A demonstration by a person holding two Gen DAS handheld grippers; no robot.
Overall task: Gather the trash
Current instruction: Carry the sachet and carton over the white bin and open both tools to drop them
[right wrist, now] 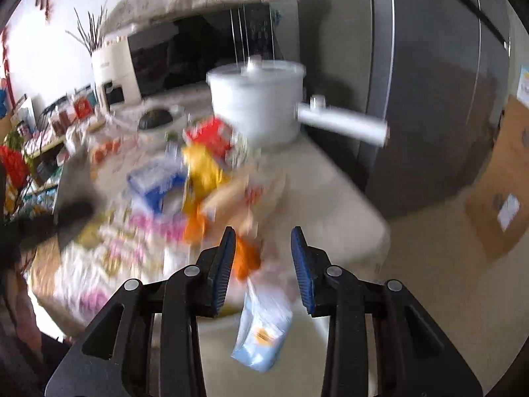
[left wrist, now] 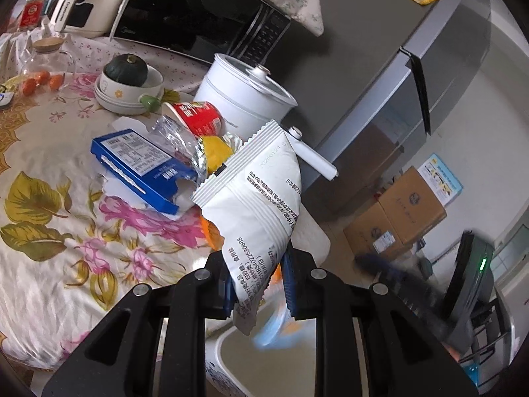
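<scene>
My left gripper [left wrist: 258, 284] is shut on the lower end of a white printed snack wrapper [left wrist: 261, 205], which stands up between the pads at the table's near corner. Beneath it a light-blue packet [left wrist: 271, 326] shows blurred in the air over a white bin [left wrist: 218, 357]. In the right wrist view that packet [right wrist: 263, 327] lies below my right gripper [right wrist: 264, 261], whose jaws stand apart with neither pad touching it. Trash is piled on the floral tablecloth [left wrist: 66, 264]: a blue box [left wrist: 142, 165], a red cup [left wrist: 198, 115], a crumpled clear bottle [left wrist: 175, 139], and yellow [left wrist: 215, 152] and orange wrappers.
A white lidded pot [left wrist: 244, 99] with a long handle stands behind the pile, with a bowl holding a green squash [left wrist: 127, 72] to its left and a microwave [left wrist: 198, 13] at the back. A grey fridge [left wrist: 413, 66] and cardboard boxes [left wrist: 403, 215] stand on the right.
</scene>
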